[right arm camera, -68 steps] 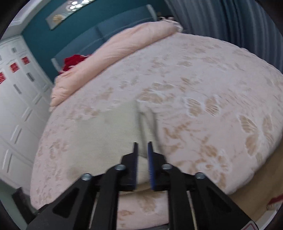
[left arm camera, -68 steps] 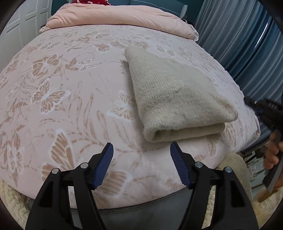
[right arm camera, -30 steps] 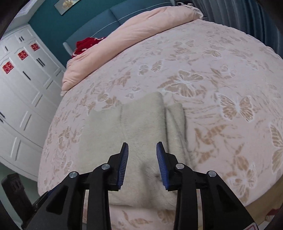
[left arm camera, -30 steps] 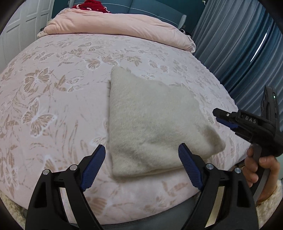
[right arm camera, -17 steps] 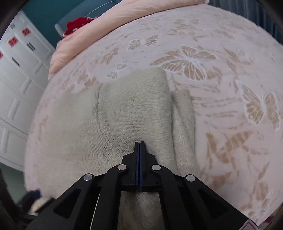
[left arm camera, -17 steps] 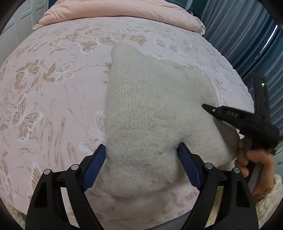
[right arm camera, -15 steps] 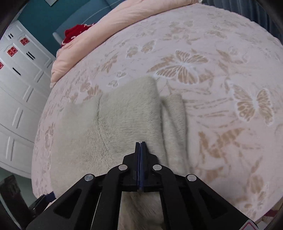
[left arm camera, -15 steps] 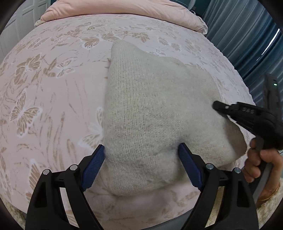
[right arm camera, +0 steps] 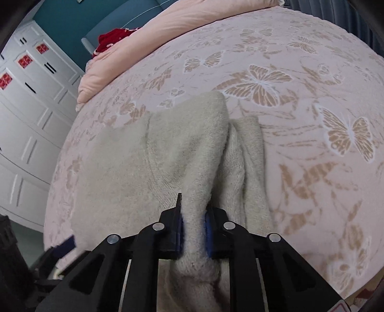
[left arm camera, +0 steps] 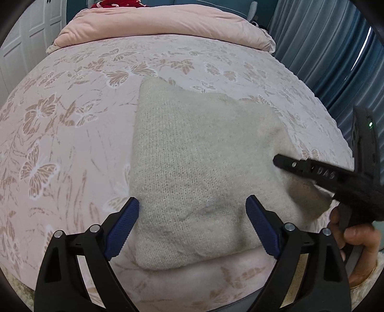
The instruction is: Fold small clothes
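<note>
A bed point(left arm camera: 72, 134) with a pink butterfly-patterned cover fills both views, a plain pink duvet point(left arm camera: 163, 22) bunched at its far end. A folded beige sweater point(left arm camera: 196, 165) lies on the cover near the bed's front edge. The left gripper point(left arm camera: 192, 223) hovers over the sweater's near edge with its blue pads spread wide. The right gripper point(right arm camera: 194, 228) is pinched narrow on a raised fold of the sweater at its right side.

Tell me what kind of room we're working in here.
Most likely a bedroom: the beige knit garment lies on a bed with a pink butterfly-print bedspread, a rolled pink duvet at its head, white wardrobe doors beside it.
</note>
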The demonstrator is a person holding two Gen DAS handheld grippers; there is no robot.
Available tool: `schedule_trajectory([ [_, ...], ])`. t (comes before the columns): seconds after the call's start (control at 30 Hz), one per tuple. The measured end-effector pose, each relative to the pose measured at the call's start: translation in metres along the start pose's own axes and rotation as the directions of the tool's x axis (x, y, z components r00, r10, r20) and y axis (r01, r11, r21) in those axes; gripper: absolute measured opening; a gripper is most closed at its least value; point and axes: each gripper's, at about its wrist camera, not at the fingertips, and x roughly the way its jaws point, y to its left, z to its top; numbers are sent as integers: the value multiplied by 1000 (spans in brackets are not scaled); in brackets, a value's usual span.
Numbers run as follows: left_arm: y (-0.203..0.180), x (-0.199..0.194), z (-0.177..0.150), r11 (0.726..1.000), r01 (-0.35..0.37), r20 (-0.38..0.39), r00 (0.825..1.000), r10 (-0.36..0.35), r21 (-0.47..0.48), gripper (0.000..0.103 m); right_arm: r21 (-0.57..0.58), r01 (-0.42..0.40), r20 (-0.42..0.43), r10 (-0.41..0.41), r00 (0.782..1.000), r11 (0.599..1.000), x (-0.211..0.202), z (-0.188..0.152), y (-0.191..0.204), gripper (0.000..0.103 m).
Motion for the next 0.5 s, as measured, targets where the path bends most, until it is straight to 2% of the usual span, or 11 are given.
schedule_trajectory([
  [0.07,1,5,-2,999,-26,-9,1000,27,21,88,19,-52,97,50,994,998,-27,7,-5,9],
  [0.1,1,8,-4,999,-34,-12,999,34,26,88,38,-53,114,48,992,998,-34,8,-13,9],
  [0.13,2,12,-5,999,-33,-16,999,33,27,88,63,-49,100,42,994,997,-31,6,-24,9],
  [0.2,5,23,-9,1000,-18,-46,999,19,15,89,71,42,-23,-40,999,997,5,-6,-45,8],
  [0.23,7,30,-11,1000,-2,-65,998,2,3,89,68,32,-35,-30,999,997,14,-13,-50,8],
  [0.27,10,35,-14,1000,-1,-76,997,0,-12,89,70,13,-4,-13,1000,997,8,-13,-50,8],
  [0.33,12,34,-17,999,4,-69,998,-6,-35,89,70,22,35,-24,999,997,-15,-4,-39,14],
  [0.37,13,29,-17,999,6,-60,998,-9,-42,89,53,59,90,-63,994,997,-32,-1,-28,21],
  [0.4,13,23,-17,999,6,-50,999,-9,-42,88,12,91,145,-92,985,996,-48,2,-15,21],
  [0.43,12,16,-17,999,6,-42,999,-8,-37,88,-36,92,181,-84,980,995,-61,5,-1,21],
  [0.5,14,2,-18,999,25,-33,999,-26,-36,88,-120,21,182,1,983,993,-73,7,29,21],
])
